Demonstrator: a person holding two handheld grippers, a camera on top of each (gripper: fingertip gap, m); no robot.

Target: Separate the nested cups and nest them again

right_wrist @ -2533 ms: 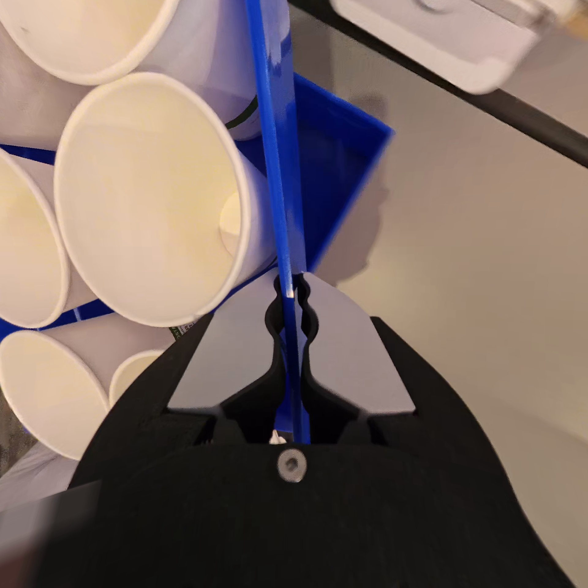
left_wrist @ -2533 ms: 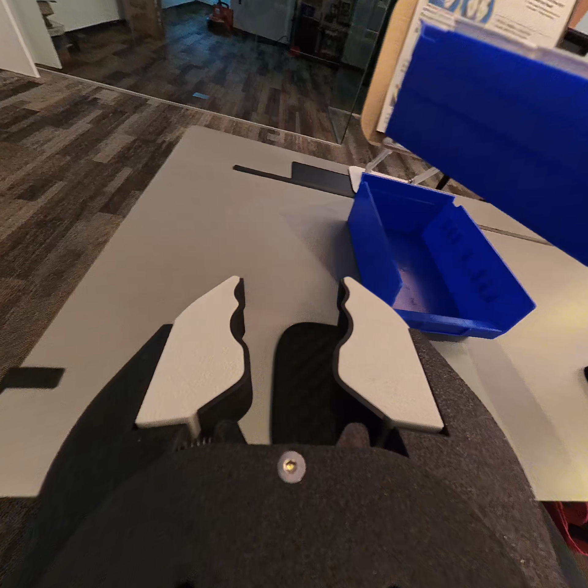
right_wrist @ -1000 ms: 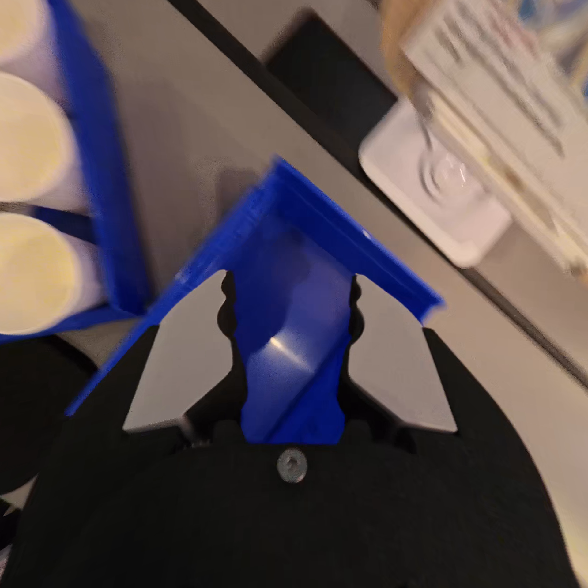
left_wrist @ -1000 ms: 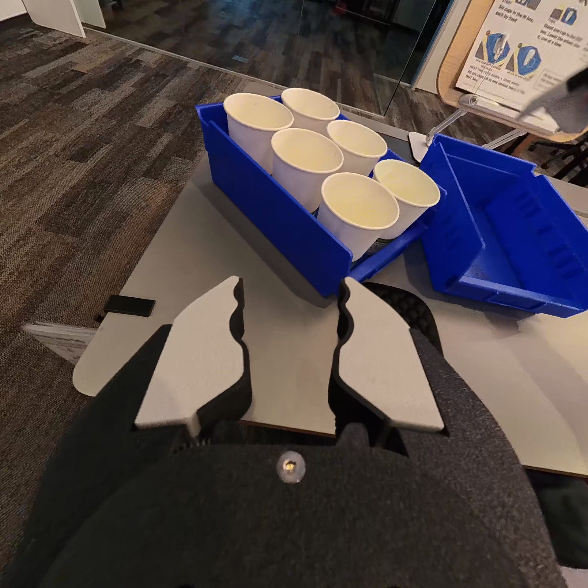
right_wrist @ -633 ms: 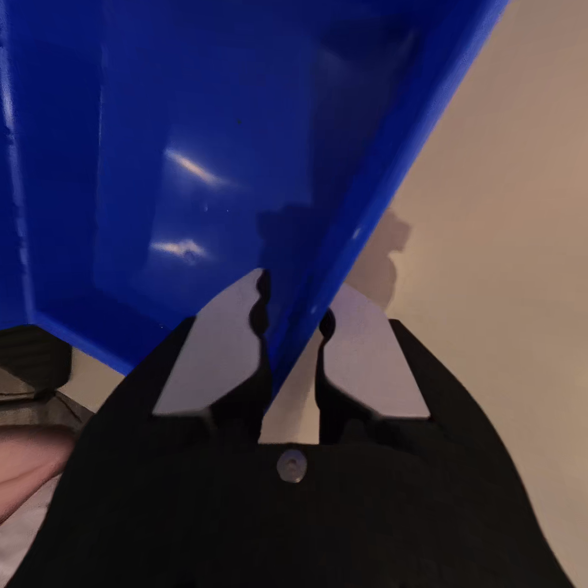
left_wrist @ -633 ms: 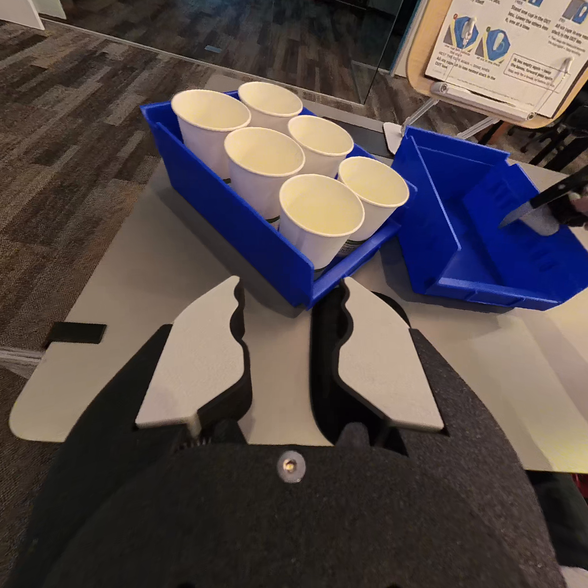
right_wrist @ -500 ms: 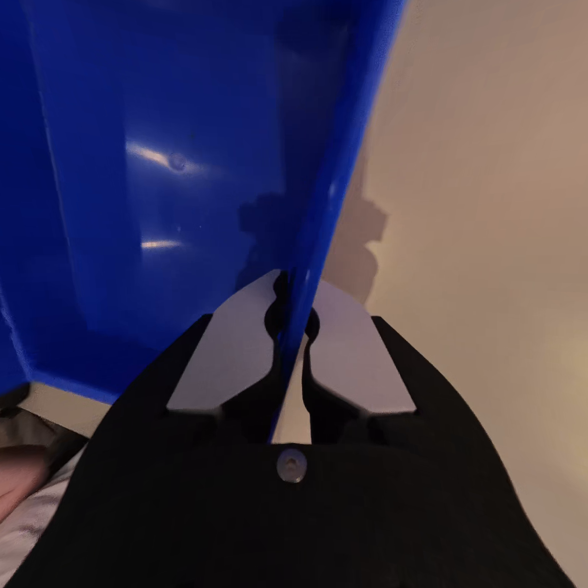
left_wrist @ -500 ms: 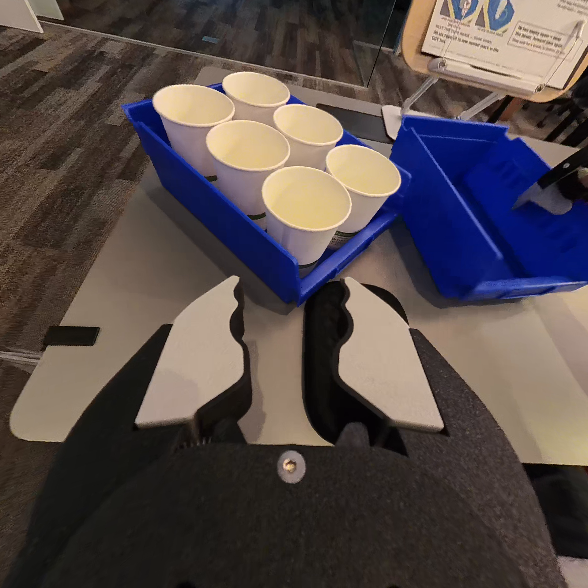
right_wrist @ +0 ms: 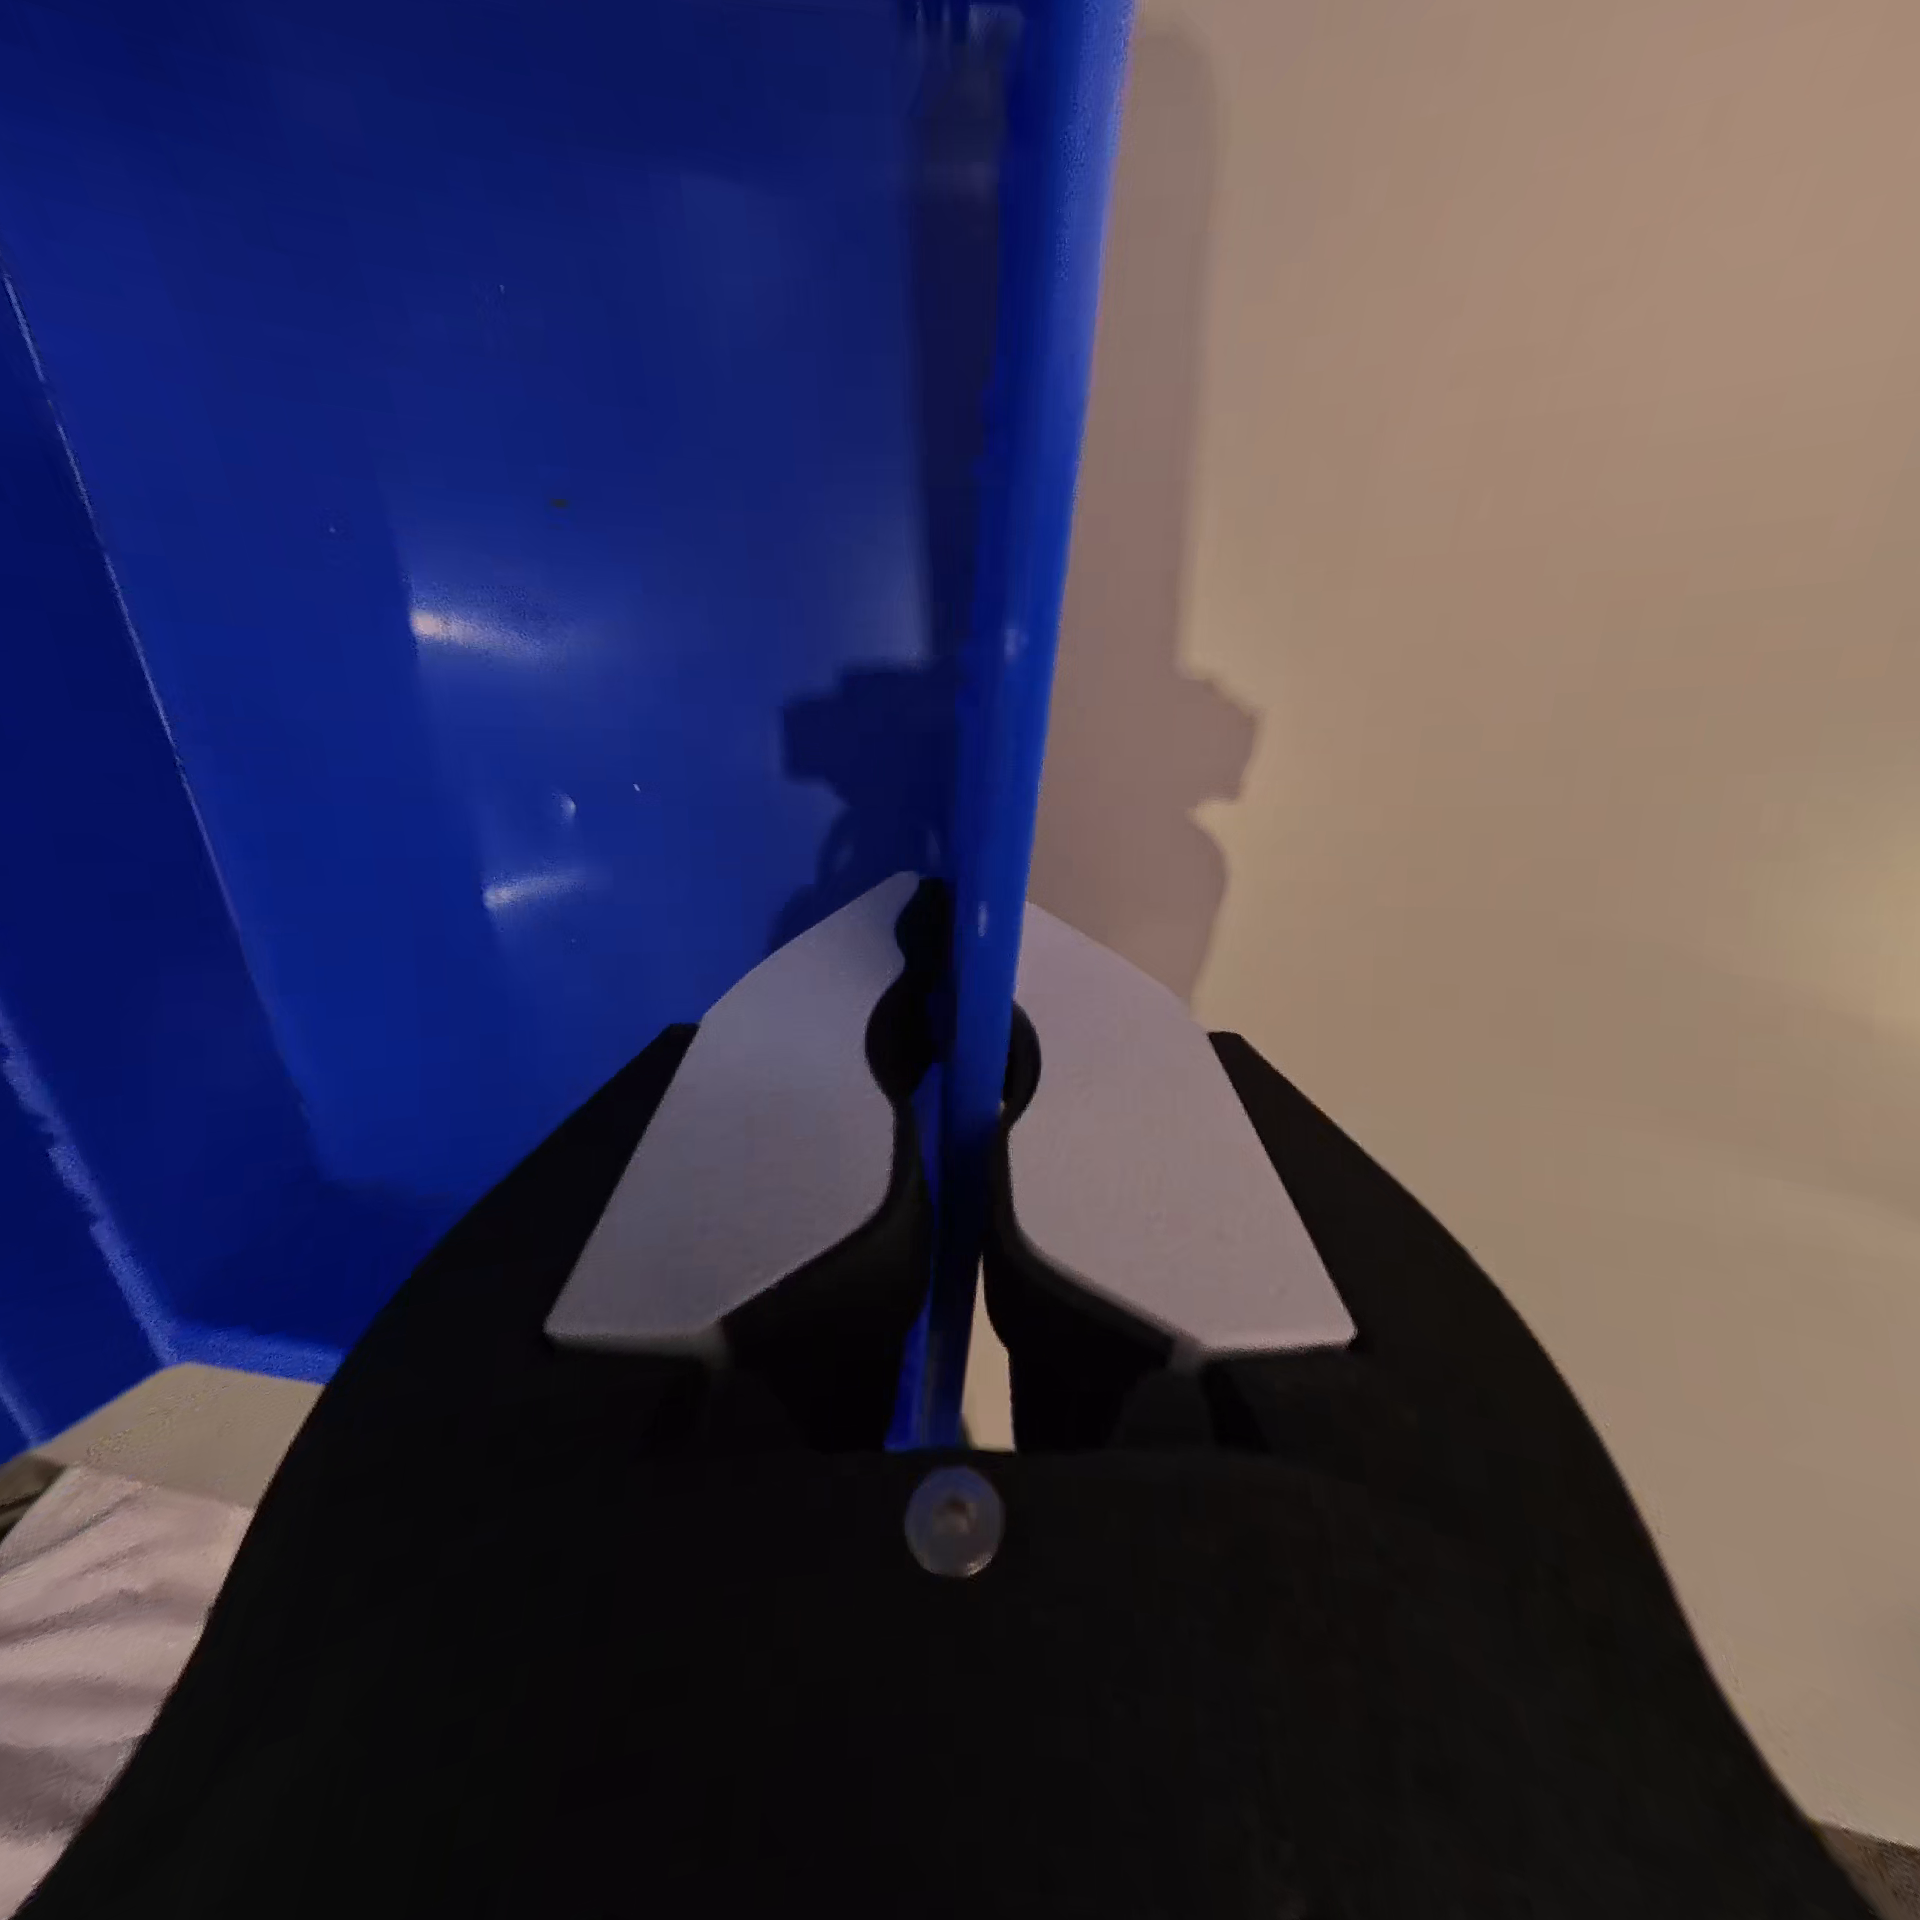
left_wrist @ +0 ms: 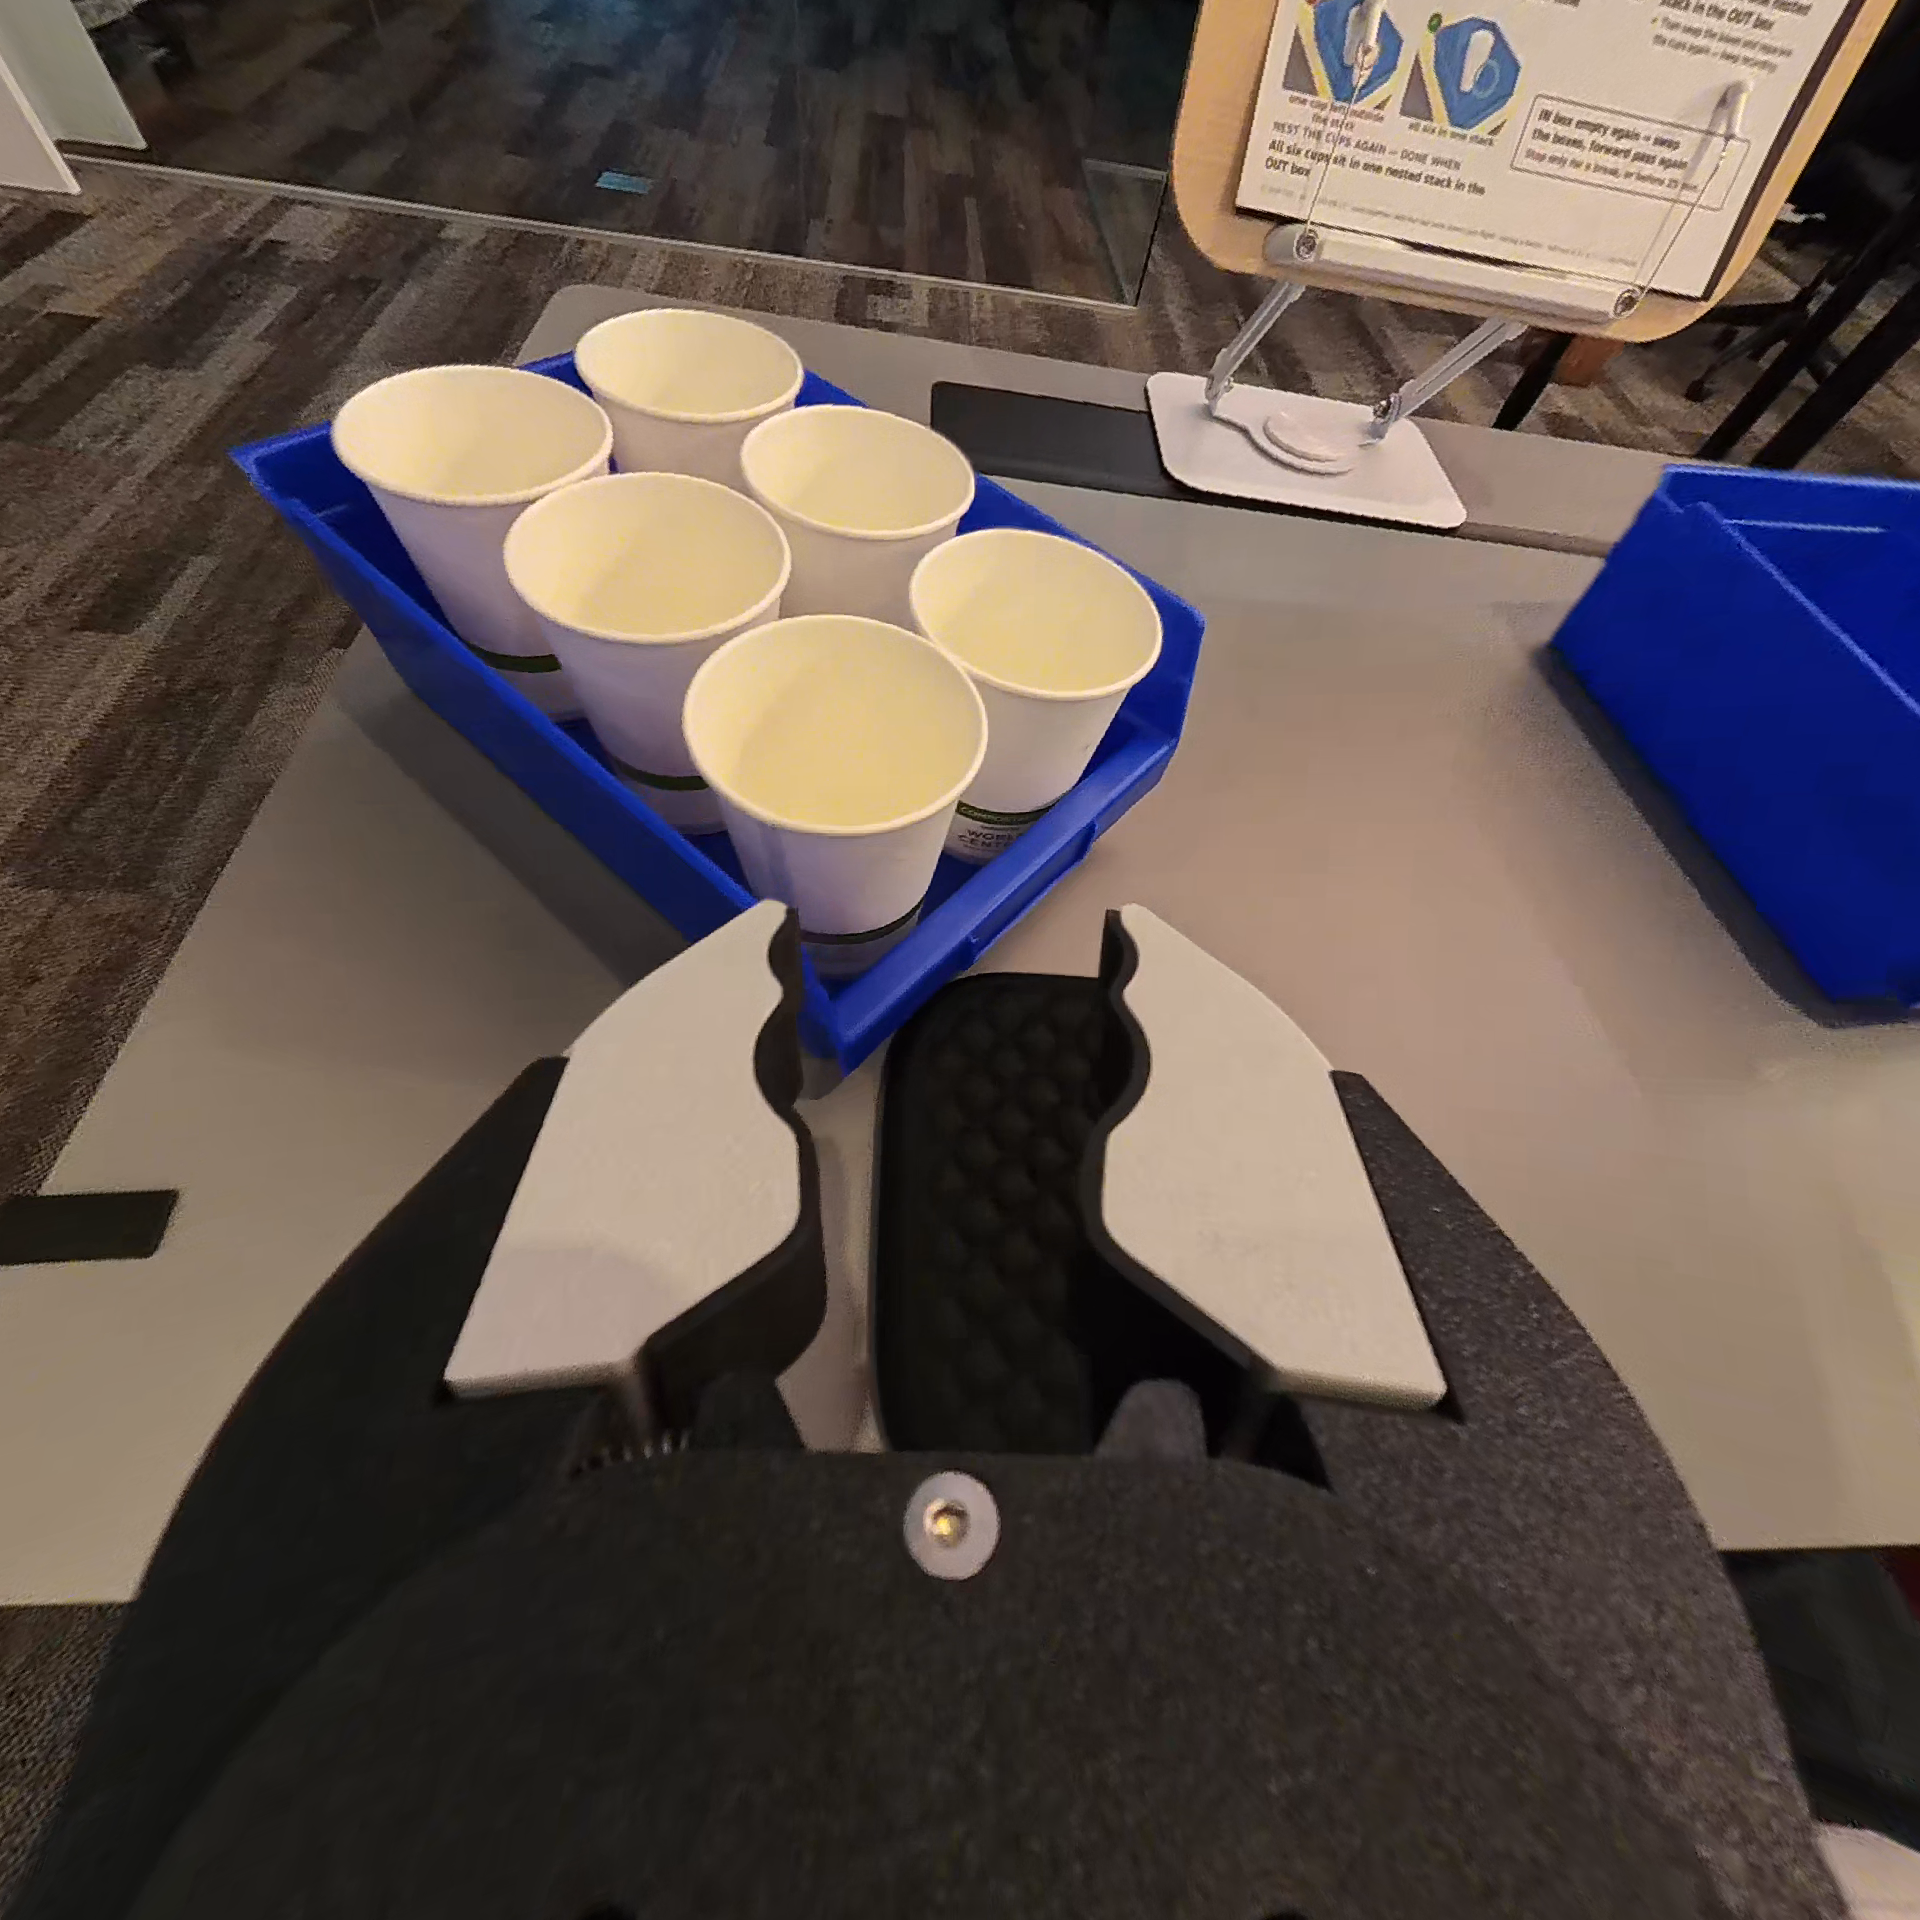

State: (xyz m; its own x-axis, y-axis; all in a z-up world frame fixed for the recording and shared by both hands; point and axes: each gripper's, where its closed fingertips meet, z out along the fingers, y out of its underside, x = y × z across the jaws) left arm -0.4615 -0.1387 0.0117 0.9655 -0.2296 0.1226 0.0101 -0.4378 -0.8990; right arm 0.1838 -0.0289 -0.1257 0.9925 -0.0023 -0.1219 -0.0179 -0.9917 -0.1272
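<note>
Closing since half a second ago, the right tongs (right_wrist: 961, 971) now pinch the side wall of the empty blue bin (right_wrist: 499, 540), while the left view has drawn nearer the cups. Six white paper cups (left_wrist: 831, 769) stand upright and separate, rims up, in two rows inside the second blue bin (left_wrist: 540, 748) on the grey table (left_wrist: 1351, 790). The left tongs (left_wrist: 951, 971) hang wide open, holding nothing, just before that bin's near corner. Thin-walled, each with a dark band low on its side, the cups look light and easily crushed; a gentle pinch across one rim seems the likeliest hold.
</note>
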